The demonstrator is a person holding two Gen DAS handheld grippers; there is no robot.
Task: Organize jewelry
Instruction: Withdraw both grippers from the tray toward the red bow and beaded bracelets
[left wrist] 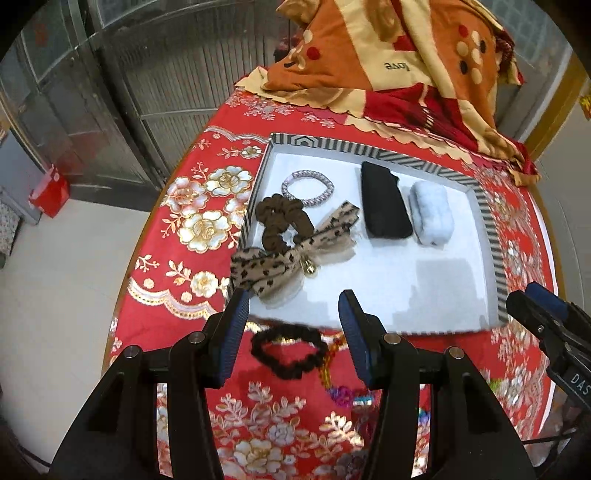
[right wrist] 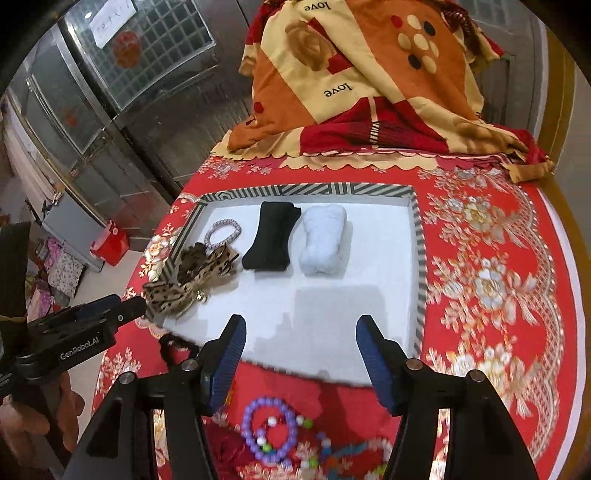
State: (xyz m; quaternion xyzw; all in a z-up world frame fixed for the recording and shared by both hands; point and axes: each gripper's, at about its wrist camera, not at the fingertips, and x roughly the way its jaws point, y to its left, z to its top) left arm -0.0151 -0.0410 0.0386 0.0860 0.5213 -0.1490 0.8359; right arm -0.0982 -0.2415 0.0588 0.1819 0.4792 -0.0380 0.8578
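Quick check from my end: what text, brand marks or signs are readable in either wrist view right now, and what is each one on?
"GenRobot.AI": on the body of the left gripper, right wrist view.
"DAS": cut-off letters on the right gripper, left wrist view.
"love": printed several times, upside down, on the orange patterned blanket.
White paper sign on the metal door: writing too blurred to read.
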